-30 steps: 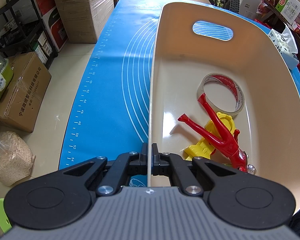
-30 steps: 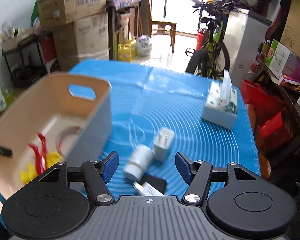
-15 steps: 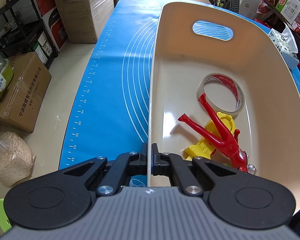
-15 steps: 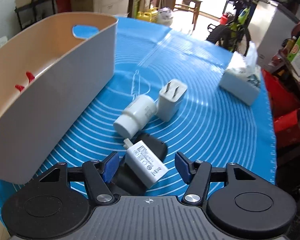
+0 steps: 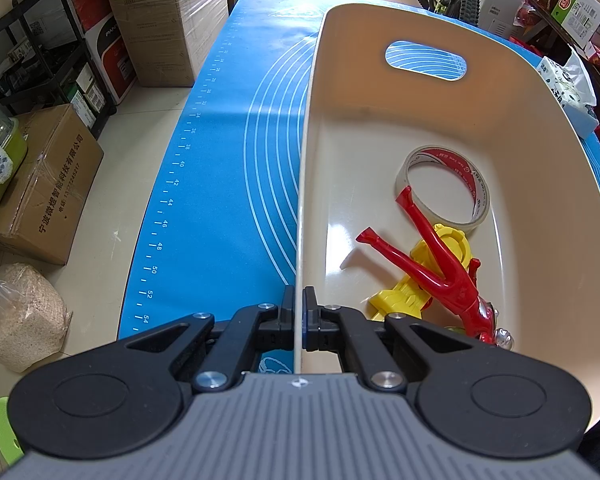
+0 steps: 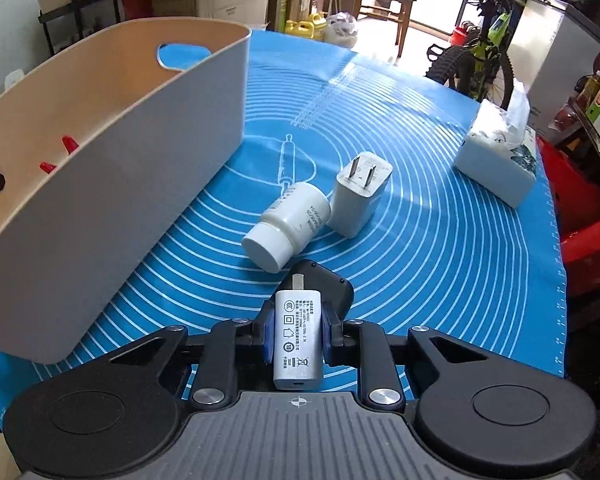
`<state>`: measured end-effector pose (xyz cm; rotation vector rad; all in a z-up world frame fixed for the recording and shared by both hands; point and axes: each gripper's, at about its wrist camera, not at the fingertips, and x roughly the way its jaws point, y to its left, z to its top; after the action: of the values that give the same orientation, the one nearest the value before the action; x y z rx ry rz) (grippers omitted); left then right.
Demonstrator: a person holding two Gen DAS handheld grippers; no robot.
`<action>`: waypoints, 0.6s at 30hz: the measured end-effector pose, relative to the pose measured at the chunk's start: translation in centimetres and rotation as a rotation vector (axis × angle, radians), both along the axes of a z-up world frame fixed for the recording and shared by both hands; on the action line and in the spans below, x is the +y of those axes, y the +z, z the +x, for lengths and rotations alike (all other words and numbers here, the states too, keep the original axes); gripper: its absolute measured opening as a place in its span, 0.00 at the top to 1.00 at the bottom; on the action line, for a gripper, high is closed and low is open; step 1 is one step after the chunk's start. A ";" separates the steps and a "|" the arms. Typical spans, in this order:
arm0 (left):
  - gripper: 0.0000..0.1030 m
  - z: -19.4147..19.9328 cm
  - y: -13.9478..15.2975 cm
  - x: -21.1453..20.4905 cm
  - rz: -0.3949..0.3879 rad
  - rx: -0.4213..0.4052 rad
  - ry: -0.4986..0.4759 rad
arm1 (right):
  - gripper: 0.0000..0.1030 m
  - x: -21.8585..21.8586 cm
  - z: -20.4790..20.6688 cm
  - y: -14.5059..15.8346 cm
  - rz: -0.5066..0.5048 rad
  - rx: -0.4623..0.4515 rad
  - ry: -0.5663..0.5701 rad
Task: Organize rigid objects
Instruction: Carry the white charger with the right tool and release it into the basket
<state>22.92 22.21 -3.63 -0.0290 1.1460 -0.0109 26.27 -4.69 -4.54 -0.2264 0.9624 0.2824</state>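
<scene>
The left gripper [image 5: 299,312] is clamped on the bin [image 5: 305,184] rim; tape roll [image 5: 444,190] and red toy [image 5: 432,258] lie inside, right of it. The right gripper [image 6: 298,332] pinches a white charger [image 6: 298,340]; bottle [image 6: 286,226] and plug adapter [image 6: 360,198] lie just ahead.
</scene>
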 end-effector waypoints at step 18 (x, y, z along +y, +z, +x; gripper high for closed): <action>0.97 0.0 0.0 0.0 0.000 0.000 0.000 | 0.68 5.2 -1.0 9.8 0.043 -0.248 -0.019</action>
<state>22.94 22.18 -3.62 -0.0293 1.1463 -0.0109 25.29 0.48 5.24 -0.2075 0.7121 0.2512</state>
